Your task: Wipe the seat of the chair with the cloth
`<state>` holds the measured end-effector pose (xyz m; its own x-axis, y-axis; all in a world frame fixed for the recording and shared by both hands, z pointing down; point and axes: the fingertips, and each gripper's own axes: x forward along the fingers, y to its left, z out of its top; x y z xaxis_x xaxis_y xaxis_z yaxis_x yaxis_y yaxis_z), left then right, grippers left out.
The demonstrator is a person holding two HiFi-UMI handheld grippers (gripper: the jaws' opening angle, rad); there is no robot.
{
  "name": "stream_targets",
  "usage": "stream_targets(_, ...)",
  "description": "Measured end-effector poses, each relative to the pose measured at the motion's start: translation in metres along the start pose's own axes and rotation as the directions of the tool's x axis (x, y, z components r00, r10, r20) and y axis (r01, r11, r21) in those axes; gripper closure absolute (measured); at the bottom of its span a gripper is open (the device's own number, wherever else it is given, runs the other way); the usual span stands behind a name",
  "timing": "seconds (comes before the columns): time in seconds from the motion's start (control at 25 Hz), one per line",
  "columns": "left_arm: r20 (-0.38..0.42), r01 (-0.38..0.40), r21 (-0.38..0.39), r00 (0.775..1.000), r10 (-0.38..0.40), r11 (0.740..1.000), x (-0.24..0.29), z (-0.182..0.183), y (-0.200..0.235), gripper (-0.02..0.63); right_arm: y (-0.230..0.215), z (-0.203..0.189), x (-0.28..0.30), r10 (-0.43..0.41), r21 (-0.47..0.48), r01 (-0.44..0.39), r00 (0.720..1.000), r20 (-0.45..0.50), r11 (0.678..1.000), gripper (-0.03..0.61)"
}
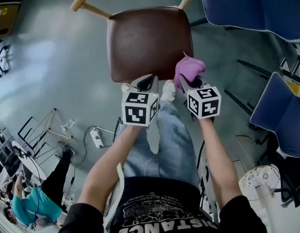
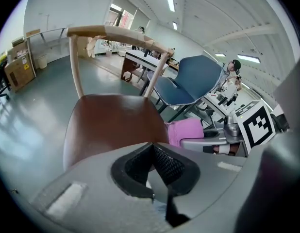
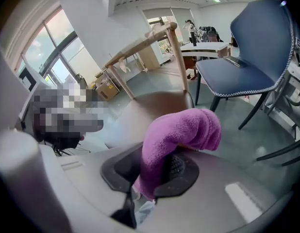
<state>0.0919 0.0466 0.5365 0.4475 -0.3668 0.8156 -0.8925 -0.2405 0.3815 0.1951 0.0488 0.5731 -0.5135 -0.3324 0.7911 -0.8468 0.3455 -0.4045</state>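
The chair has a brown padded seat (image 1: 150, 40) on a light wooden frame, and it stands on the grey floor straight ahead. My right gripper (image 1: 187, 83) hovers at the seat's near right corner, shut on a purple cloth (image 1: 189, 68) that bunches up over its jaws. In the right gripper view the cloth (image 3: 181, 130) droops between the pads (image 3: 176, 165), with the seat (image 3: 155, 106) beyond. My left gripper (image 1: 146, 82) is at the seat's near edge, shut and holding nothing. The left gripper view shows the seat (image 2: 111, 123) ahead, with the cloth (image 2: 186, 130) to its right.
Blue chairs stand at the upper right (image 1: 252, 4) and right (image 1: 281, 110). A power strip (image 1: 96, 139) and cables lie on the floor at the left. Another person (image 1: 33, 205) is at the lower left. My own legs (image 1: 164, 140) are just below the seat.
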Motion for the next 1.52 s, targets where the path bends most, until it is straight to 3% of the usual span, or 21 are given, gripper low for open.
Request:
stream_targets(0.36, 0.117, 0.044, 0.069, 0.992, -0.052, 0.997, -0.084, 0.052, -0.021, 0.614, 0.092, 0.081, -0.054, 0.077, -0.074, -0.068, 0.989, 0.129, 0.995, 0.514)
stream_targets(0.6, 0.209, 0.050, 0.098, 0.975, -0.069, 0.994, -0.140, 0.079, -0.034, 0.614, 0.151, 0.120, -0.097, 0.150, -0.133, -0.122, 0.963, 0.225, 0.983, 0.514)
stream_targets(0.76, 0.274, 0.056, 0.122, 0.958, -0.088, 0.991, -0.180, 0.095, -0.041, 0.614, 0.183, 0.140, -0.122, 0.145, -0.209, -0.089, 0.953, 0.267, 0.974, 0.514)
stream_targets(1.16, 0.381, 0.034, 0.189, 0.919, -0.105, 0.981, -0.231, 0.119, -0.056, 0.614, 0.217, 0.165, -0.170, 0.120, -0.273, -0.022, 0.929, 0.350, 0.962, 0.518)
stream_targets(1.52, 0.414, 0.027, 0.225, 0.902, -0.120, 0.974, -0.245, 0.129, -0.060, 0.614, 0.225, 0.168, -0.182, 0.121, -0.280, -0.009, 0.915, 0.386, 0.960, 0.518)
